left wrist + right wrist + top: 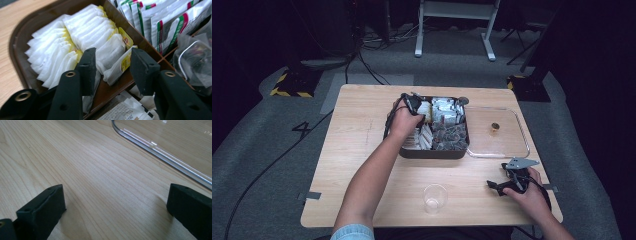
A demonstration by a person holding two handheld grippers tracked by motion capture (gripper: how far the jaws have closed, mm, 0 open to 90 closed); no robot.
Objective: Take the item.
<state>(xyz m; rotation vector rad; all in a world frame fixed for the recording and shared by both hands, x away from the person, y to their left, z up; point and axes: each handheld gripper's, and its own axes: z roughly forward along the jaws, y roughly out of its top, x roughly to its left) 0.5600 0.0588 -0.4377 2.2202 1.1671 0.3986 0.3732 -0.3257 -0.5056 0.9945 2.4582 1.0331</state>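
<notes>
The left gripper (110, 67) hangs over the near-left compartment of the brown divided tray (432, 152), its jaws moderately apart and straddling one white tea-bag sachet (117, 68) with a yellow tag; the jaws have not closed on it, and nothing is held. That sachet lies at the end of a packed row of white sachets (72, 45) in the same compartment, leaning slightly out of line against the brown divider. In my judgement the work is at the picking stage: a sachet is selected but not yet gripped or lifted. The clear plastic cup (435, 198) stands empty near the front edge of the tabletop (362, 140), well apart from the tray, so any transfer to it remains to be done. The right gripper (504, 186) rests low over bare tabletop beside the transparent tray (524, 145), jaws wide apart and empty. A small brown object (495, 127) sits in the transparent tray; its nature cannot be made out. Labelling: the foil packets (165, 22) in the adjoining compartment carry green and red stripes with print too small to read; a paper label at the bottom of the left gripper view shows the digits "202", the rest cut off. The yellow tag's marking is illegible.
</notes>
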